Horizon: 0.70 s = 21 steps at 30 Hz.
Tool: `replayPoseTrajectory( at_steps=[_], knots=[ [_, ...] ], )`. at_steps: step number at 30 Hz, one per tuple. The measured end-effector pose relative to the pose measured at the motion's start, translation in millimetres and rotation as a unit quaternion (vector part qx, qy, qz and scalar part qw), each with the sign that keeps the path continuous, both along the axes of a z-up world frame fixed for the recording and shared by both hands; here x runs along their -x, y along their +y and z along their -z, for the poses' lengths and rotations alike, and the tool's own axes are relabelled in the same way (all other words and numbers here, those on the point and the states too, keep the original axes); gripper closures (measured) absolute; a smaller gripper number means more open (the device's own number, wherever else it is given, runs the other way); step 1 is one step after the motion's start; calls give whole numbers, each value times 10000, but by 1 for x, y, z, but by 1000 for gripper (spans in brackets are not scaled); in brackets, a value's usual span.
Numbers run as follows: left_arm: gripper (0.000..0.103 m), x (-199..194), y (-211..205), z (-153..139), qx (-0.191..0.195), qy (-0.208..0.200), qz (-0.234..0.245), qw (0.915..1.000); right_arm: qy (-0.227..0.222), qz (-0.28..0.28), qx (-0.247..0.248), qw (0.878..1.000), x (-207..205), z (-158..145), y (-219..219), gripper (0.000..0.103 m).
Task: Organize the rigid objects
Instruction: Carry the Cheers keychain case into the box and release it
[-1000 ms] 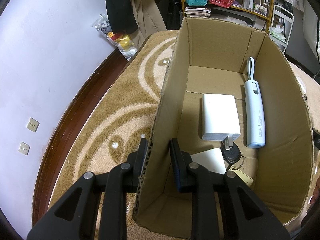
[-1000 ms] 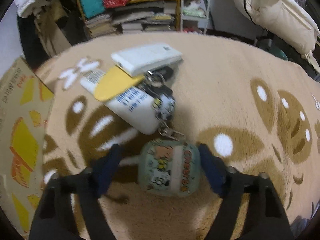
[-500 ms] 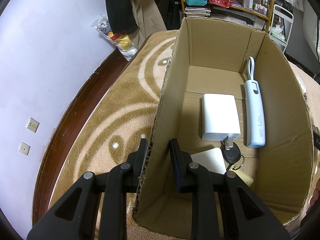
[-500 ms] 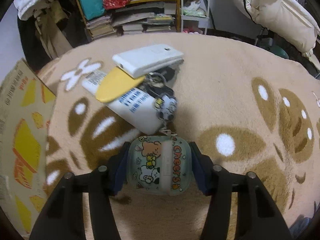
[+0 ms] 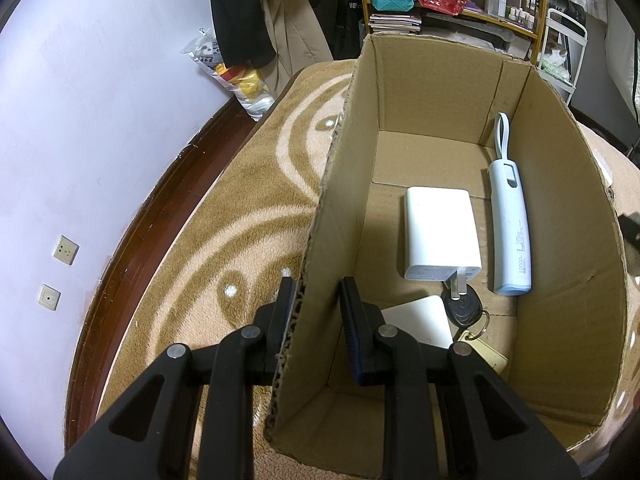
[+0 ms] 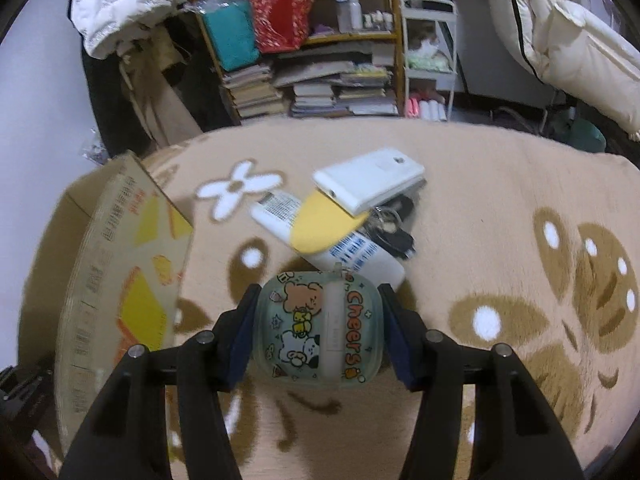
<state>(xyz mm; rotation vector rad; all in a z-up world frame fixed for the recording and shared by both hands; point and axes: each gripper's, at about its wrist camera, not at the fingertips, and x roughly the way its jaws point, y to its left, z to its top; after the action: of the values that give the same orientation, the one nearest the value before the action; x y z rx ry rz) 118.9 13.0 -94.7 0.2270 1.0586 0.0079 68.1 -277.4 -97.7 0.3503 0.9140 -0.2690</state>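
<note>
My left gripper (image 5: 318, 300) is shut on the left wall of the open cardboard box (image 5: 340, 184), one finger outside and one inside. Inside lie a white charger (image 5: 440, 236), a pale blue power bank (image 5: 512, 224), a black car key (image 5: 464, 310) and a white flat block (image 5: 420, 320). In the right wrist view my right gripper (image 6: 318, 328) is shut on a pale green cartoon-printed case (image 6: 318, 332), held above the carpet. Beyond it lie a white tube (image 6: 332, 240), a yellow oval piece (image 6: 324, 224), a white phone-like block (image 6: 368, 180) and dark keys (image 6: 394, 236).
The box's printed outer side (image 6: 120, 280) stands at the left of the right wrist view. A patterned beige carpet (image 6: 500, 220) covers the floor. Shelves with books and bags (image 6: 312, 80) line the back. A white wall with sockets (image 5: 64, 250) runs along the left.
The right gripper closed on the cartoon case and lifted it off the carpet, drawing back from the pile. The left gripper and box have stayed still.
</note>
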Motion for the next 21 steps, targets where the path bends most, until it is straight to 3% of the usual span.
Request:
replayPoseTrajectory(
  at_steps=[21],
  knots=[
    [81,-1,0,0,-9,0,-1,10000,-1036,-1011,250,9892,6,-71,69,43]
  ],
)
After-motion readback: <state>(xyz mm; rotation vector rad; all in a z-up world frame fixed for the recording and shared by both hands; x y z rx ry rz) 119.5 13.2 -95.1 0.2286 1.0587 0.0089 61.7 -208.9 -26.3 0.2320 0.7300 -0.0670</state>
